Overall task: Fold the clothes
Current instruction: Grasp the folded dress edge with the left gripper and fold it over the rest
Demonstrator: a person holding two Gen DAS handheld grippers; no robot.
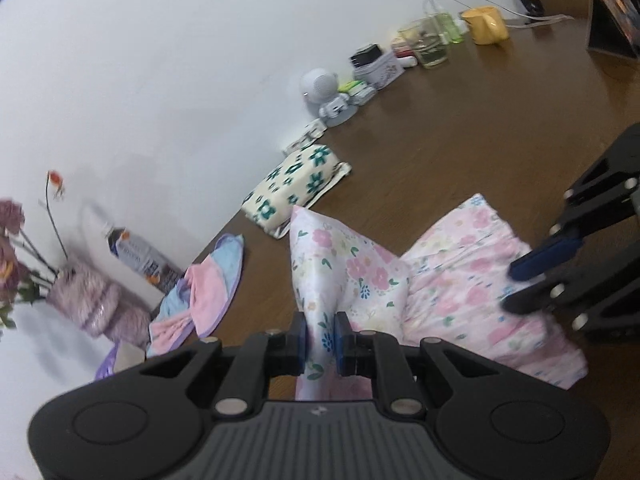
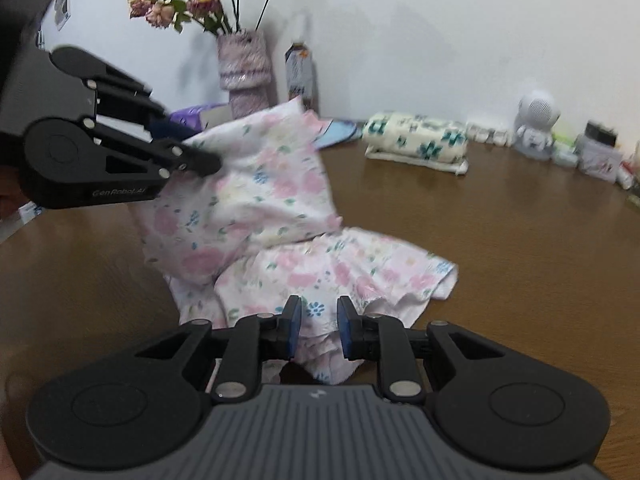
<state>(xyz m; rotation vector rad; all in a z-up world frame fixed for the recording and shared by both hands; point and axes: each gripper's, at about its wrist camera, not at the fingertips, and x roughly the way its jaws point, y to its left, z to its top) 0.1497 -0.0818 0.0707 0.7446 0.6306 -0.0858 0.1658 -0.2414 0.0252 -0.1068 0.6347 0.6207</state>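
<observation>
The left gripper [image 1: 321,338] was pinching a lifted fold of the floral garment [image 1: 460,280] between its blue pads, the cloth rising in a peak toward twelve o'clock in the left wrist view; in the right wrist view that same gripper [image 2: 208,162] sat at ten o'clock, holding the raised panel clear of the wooden table [image 2: 520,240]; the right gripper [image 2: 319,330] held its jaws narrowly parted with the ruffled hem bunched between the pads, apparently nipping it, and in the left wrist view it [image 1: 516,288] came in at three o'clock, resting against the far side of the garment; the garment itself lay crumpled in the middle of the table, one part up in the air, the rest spread flat and creased toward four o'clock; judging by that, the fold was only partway made, a panel was lifted but not yet laid over, and smoothing and further folds remained; outward, a rolled cream cloth with green flowers [image 2: 416,140] already lay near the wall at one o'clock, seemingly finished, and a pink and blue cloth [image 1: 208,284] lay loose at nine o'clock in the left wrist view; beyond stood a vase of dried flowers [image 2: 244,68], a bottle [image 2: 300,72] and a small white robot figure [image 2: 534,124] along the white wall.
</observation>
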